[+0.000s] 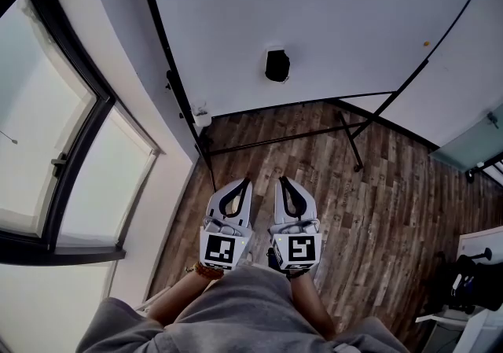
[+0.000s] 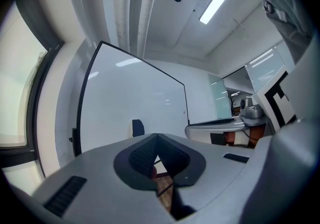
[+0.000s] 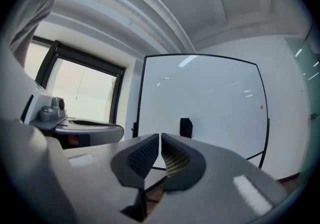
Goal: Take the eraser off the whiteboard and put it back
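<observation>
Two grippers are in play, and neither holds anything. The left gripper point(image 1: 240, 183) and the right gripper point(image 1: 284, 182) sit side by side, low in the head view, over the wooden floor point(image 1: 377, 186). Each gripper view shows ribbed pads brought together at the tips with nothing between them, so both tools are closed and empty.

The eraser point(image 1: 277, 65), a small dark block, clings to the whiteboard point(image 1: 338, 5) close to its bottom edge. It is somewhat nearer the edge on the window point(image 1: 47, 108) side than the opposite one. It is well apart from both grippers. It probably sits low on the board so that a level reach can meet it.

The person's forearms extend straight ahead from the body, close together and parallel. Both tools point level toward the board, marker cubes facing up. In both gripper views the eraser stands just above the jaw tips, which suggests the hands are lined up on it. The task looks barely begun: whichever gripper does the pick must open before it can close on the block.
</observation>
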Demonstrator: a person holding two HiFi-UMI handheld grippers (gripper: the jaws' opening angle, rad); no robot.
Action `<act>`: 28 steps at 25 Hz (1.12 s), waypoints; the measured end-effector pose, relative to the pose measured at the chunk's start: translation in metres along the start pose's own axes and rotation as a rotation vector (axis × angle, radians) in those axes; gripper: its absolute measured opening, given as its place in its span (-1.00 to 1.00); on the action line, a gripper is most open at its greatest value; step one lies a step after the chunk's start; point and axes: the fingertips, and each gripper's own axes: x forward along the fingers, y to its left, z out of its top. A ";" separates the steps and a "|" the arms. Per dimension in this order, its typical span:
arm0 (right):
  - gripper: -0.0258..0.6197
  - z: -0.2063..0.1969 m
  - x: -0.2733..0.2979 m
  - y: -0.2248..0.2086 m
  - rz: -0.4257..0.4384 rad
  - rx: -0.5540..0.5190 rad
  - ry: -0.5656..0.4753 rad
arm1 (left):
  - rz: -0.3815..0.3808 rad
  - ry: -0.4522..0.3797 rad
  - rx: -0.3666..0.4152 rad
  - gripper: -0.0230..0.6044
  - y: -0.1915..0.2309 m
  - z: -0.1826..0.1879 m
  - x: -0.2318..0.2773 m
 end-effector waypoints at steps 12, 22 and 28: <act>-0.84 -0.003 0.043 -0.008 0.036 -0.013 0.021 | 0.006 0.004 -0.004 -0.90 0.020 -0.005 0.037; -0.84 -0.008 0.080 -0.017 0.056 0.005 0.030 | 0.028 0.033 0.009 -0.90 0.042 -0.013 0.064; -0.84 -0.010 0.108 -0.024 0.084 -0.008 0.047 | 0.045 0.032 0.000 -0.90 0.055 -0.011 0.084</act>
